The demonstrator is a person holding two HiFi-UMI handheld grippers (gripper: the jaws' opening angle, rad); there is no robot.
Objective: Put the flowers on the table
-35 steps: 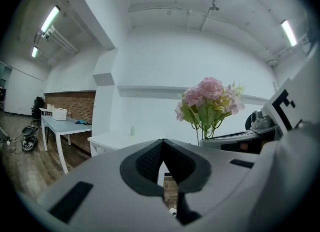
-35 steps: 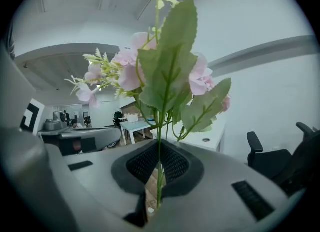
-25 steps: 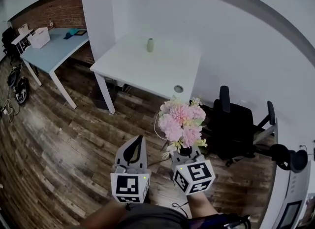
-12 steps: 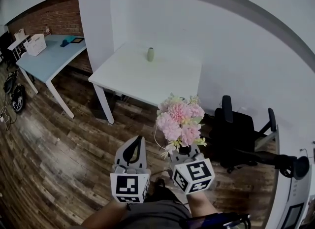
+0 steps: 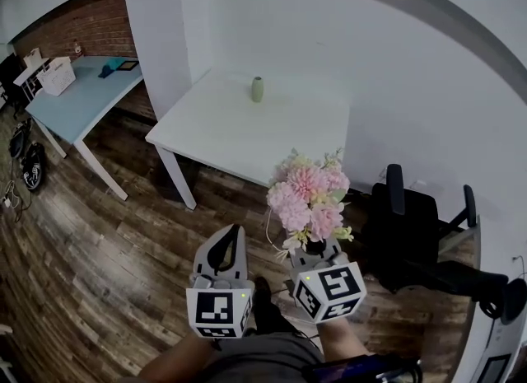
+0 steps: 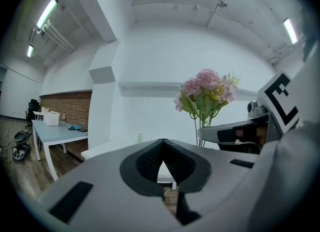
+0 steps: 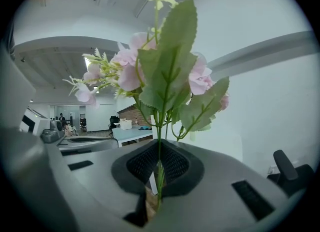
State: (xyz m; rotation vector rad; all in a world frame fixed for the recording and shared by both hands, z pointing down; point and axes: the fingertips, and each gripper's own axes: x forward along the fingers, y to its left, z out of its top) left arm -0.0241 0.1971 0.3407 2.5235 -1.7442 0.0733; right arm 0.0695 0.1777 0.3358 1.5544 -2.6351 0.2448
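Now, mid-carry. Right tongs [image 5: 316, 251] are pinched shut on the stems of the pink flowers [image 5: 308, 200]. The blooms stand upright above the pads, long axis vertical, low centre of the head view over the wood floor [image 5: 99, 233]. Left tongs [image 5: 231, 237] sit just beside, tips closed together, nothing between them. White tabletop [image 5: 247, 126] lies above the flowers in the frame, apart from them, with a small green vase [image 5: 257, 89] near its far edge. Judgement: approach phase, placing not yet begun. Right hand is the bearer. The coming move likely takes the stems up-frame, past the near edge, then down onto bare tabletop.
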